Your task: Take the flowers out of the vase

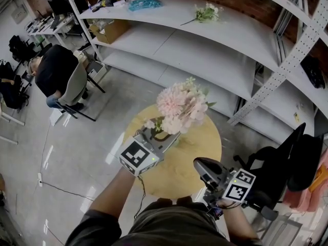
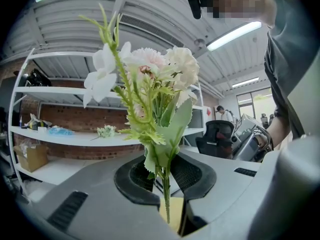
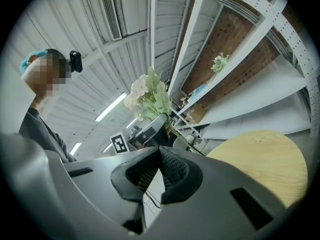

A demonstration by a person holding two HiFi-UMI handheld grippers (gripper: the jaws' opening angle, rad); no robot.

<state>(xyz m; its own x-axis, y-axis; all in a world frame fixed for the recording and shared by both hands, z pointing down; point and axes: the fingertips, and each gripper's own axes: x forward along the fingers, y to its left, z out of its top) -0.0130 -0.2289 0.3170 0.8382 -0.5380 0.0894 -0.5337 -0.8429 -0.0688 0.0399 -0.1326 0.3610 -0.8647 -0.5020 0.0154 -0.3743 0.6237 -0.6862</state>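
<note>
A bunch of pale pink and white artificial flowers with green leaves stands over the round wooden table. My left gripper is shut on its thin green stems, and the blooms rise upright above the jaws. I cannot make out the vase; my gripper and the blooms cover the spot under the bunch. My right gripper hovers at the table's near right edge, shut with nothing between its pads. In the right gripper view the bunch and the left gripper show ahead, beside the table.
White shelving runs behind the table; a single flower sprig lies on an upper shelf, with a cardboard box further left. A black office chair stands right of the table. A seated person is at the far left.
</note>
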